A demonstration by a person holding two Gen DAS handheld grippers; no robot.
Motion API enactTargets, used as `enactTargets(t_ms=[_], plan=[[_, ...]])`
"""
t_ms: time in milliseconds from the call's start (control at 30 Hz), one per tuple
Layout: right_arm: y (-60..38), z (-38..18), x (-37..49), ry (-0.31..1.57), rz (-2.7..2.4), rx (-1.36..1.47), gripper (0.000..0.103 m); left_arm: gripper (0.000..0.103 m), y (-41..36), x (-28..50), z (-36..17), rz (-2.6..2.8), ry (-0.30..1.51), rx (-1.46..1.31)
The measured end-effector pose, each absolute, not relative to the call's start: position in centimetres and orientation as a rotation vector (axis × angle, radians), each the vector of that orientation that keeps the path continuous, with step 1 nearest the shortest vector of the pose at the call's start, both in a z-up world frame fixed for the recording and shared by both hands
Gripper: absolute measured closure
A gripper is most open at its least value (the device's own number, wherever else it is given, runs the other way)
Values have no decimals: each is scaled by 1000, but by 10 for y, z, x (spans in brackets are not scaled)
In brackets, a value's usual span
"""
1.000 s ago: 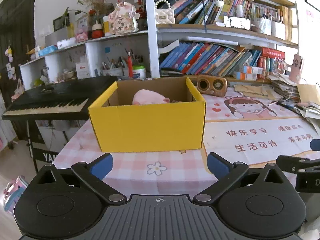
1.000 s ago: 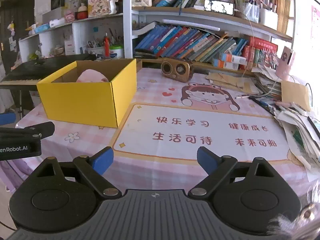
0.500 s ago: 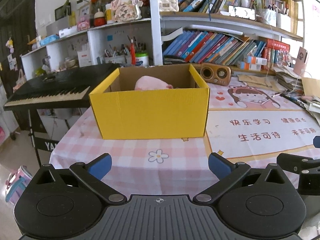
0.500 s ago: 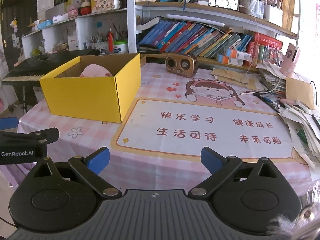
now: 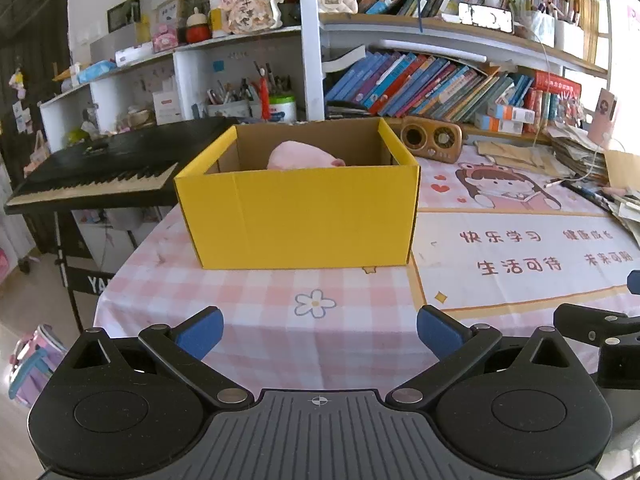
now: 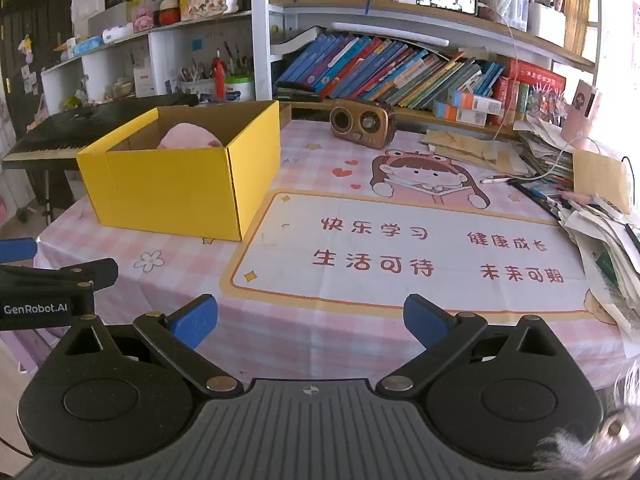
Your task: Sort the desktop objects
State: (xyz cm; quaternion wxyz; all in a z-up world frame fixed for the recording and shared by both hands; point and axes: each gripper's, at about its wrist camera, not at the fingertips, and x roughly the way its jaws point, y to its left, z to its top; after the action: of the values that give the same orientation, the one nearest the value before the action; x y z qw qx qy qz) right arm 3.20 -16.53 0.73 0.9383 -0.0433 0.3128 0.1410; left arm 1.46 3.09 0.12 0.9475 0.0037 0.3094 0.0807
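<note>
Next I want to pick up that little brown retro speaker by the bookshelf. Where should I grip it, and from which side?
Grip the brown speaker across its narrow depth, front face to back, coming down from above with the right gripper. It stands upright and wide, so end to end looks too long, and the table before it is bare.

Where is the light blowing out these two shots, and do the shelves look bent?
Left wrist view: the right edge washes out near the paper stacks, and the bookshelf bows from fisheye. Right wrist view: glare whitens the upper right corner, a blurred furry patch sits bottom right, and the yellow box stays sharp.
</note>
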Motion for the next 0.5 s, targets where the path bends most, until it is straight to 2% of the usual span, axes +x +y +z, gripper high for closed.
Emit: enactTargets(t_ms=[500], plan=[[-160, 5, 35, 651, 312, -107, 3, 0, 26, 19, -1, 152, 653, 40]])
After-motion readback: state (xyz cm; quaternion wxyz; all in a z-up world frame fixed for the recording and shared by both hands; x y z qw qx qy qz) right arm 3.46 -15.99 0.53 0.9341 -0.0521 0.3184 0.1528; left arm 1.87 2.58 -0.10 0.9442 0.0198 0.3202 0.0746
